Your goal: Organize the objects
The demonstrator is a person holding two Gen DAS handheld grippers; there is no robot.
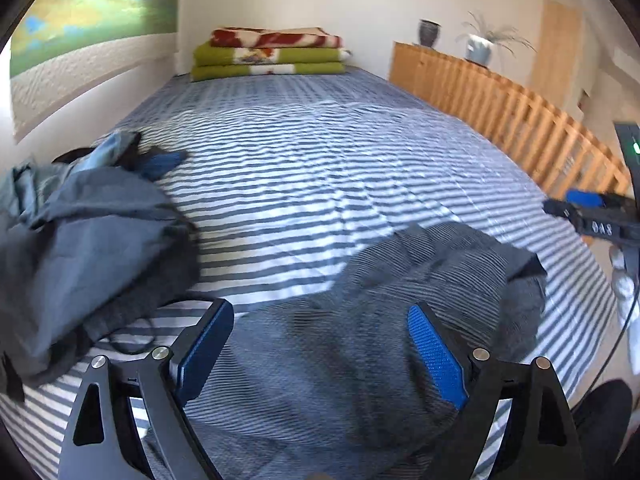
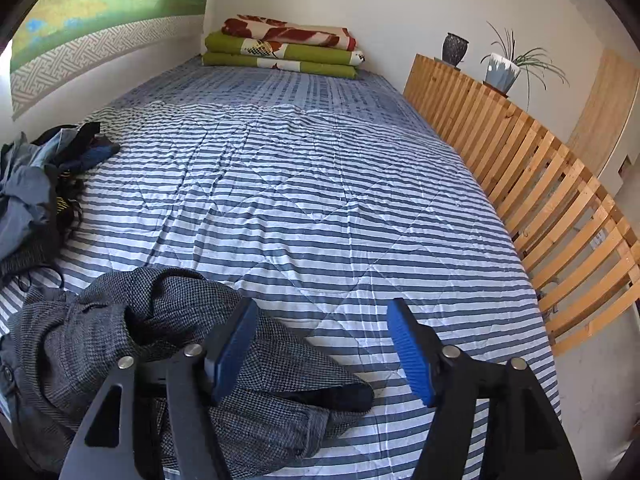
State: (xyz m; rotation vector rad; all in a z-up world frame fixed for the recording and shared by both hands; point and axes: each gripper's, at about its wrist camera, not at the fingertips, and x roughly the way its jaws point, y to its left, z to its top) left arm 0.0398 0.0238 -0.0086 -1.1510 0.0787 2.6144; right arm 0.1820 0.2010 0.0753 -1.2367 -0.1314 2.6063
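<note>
The left gripper (image 1: 320, 344) hangs wide open over the grey garment (image 1: 360, 320) on the striped bedspread (image 1: 300, 160), gripping nothing. The right gripper (image 2: 322, 350) gapes equally wide, empty, the garment (image 2: 180, 340) at its eight o'clock and a clothes pile (image 2: 36, 196) at ten o'clock.

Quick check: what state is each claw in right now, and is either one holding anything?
Left claw: open, holding nothing, poised over the grey checked garment.
Right claw: open, holding nothing, one finger over the same garment.

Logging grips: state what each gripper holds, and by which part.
Nothing held. Left gripper open above the grey garment; right gripper open beside it.
</note>
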